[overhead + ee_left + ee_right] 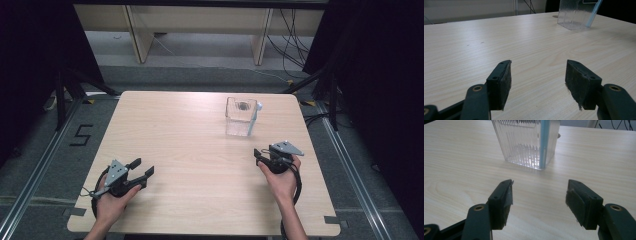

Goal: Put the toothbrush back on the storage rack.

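A clear ribbed square container (240,117) stands upright on the far right part of the light wooden table (190,150). A pale blue stick (254,119) leans along its right side, and a dark round spot shows inside it. My left gripper (142,168) rests near the front left, open and holding nothing. My right gripper (258,157) is open just in front of the container. In the right gripper view the gripper (539,192) faces the container (526,142) and blue stick (544,145) close ahead. In the left gripper view the gripper (539,72) sees the container (576,13) far off at the upper right.
Bare tabletop lies between the two grippers. Beyond the table are a wooden bench's legs (142,42), cables (295,40) on the floor at the back right, and a "5" marking (80,135) on the floor at the left. Dark curtains flank both sides.
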Demonstrator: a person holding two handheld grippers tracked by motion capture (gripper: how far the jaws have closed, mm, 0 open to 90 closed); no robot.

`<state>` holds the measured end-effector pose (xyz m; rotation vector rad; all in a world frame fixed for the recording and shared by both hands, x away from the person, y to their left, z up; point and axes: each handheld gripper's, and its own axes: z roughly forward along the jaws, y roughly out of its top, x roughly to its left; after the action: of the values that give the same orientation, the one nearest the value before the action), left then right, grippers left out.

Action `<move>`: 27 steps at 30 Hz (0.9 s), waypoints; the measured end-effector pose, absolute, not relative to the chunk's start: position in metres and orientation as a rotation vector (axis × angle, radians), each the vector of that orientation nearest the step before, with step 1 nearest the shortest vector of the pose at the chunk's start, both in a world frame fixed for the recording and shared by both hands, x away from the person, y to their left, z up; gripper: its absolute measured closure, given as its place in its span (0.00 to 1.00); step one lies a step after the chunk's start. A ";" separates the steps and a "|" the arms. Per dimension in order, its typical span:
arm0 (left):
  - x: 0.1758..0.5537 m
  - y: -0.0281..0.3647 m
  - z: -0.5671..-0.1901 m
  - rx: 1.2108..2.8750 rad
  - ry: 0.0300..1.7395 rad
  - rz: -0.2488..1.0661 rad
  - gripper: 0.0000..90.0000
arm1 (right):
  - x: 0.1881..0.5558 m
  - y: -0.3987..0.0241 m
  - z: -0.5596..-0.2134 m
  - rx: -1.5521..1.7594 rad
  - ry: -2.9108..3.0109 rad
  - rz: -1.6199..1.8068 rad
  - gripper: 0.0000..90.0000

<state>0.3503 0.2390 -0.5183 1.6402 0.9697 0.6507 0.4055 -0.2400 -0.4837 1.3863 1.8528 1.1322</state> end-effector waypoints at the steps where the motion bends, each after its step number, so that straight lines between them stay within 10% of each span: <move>1: 0.350 0.239 -0.518 1.640 0.971 0.651 0.41 | 0.402 -0.241 -0.483 1.406 1.864 1.136 0.43; 27: 0.349 0.238 -0.520 1.637 0.971 0.645 0.41 | 0.355 -0.249 -0.512 1.375 1.860 1.159 0.43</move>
<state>0.3491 0.2375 -0.5197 1.6374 0.9715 0.6454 0.3548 -0.2487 -0.5121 1.3748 1.8596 1.1586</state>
